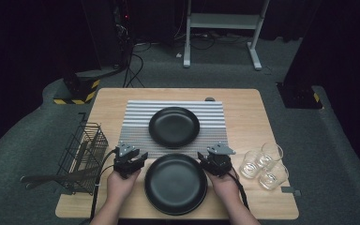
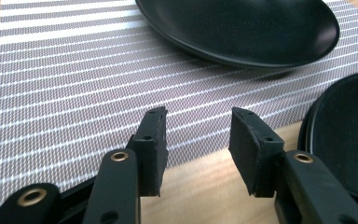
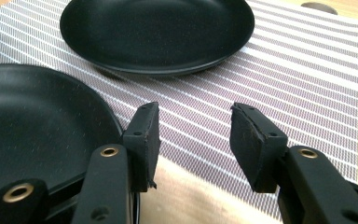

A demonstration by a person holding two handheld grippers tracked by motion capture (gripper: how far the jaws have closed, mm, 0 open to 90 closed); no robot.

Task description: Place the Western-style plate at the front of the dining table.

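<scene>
Two pairs of tongs are flanking the near black plate, one on each side. The left tongs are standing spread with nothing between their pads, hovering over the near edge of the striped placemat just left of the plate rim. The right tongs are likewise spread and pinching nothing, sitting just off the plate's right rim; in the right gripper view one pad is hanging right beside that rim without clearly touching it.

The near black plate is lying on the wooden table close to the person, its far edge reaching the placemat. A second black plate is resting on the middle of the placemat, near the first but apart from it. Further out, three clear glasses are clustered to the right of the right hand, and a black wire rack is standing at the table's left edge.

Judging from this, the plate is probably about to be taken by its rim from both sides. The glossy, shallow rim is offering the pads little to bite on, so an uneven pinch could let one side slip and tip the plate. A wide swing of the right hand could knock the glasses, and a push forward could bump the second plate.
</scene>
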